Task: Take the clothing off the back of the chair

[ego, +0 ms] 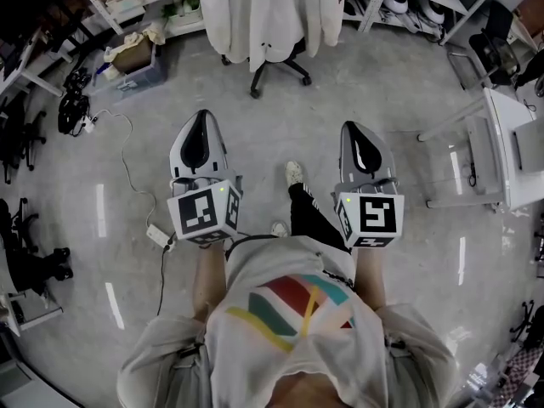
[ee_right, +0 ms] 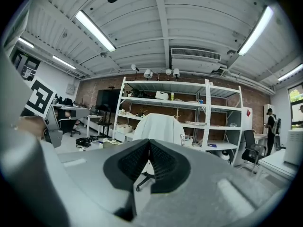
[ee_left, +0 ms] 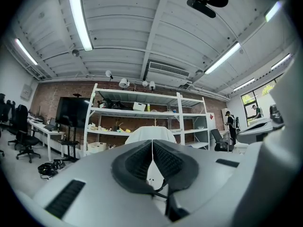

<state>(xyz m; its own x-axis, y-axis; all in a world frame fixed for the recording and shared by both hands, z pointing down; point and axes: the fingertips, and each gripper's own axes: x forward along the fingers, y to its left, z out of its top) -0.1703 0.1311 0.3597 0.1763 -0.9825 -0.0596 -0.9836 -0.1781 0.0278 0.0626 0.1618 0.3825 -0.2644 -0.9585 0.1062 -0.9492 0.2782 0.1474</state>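
A white garment (ego: 268, 11) hangs over the back of a wheeled office chair (ego: 280, 70) at the top middle of the head view. Both gripper views show the same white garment (ee_left: 150, 134) (ee_right: 158, 126) straight ahead, in front of the shelves. My left gripper (ego: 201, 127) and right gripper (ego: 357, 134) are held side by side over the bare floor, well short of the chair, pointing at it. Each one is shut with nothing between its black pads (ee_left: 163, 162) (ee_right: 161, 162).
White shelving (ee_left: 142, 115) with boxes lines the brick wall behind the chair. A box (ego: 132, 58) and cables (ego: 127, 172) lie on the floor at left, with a power strip (ego: 159, 236). A white desk (ego: 510, 147) stands at right. The person's foot (ego: 294, 174) is between the grippers.
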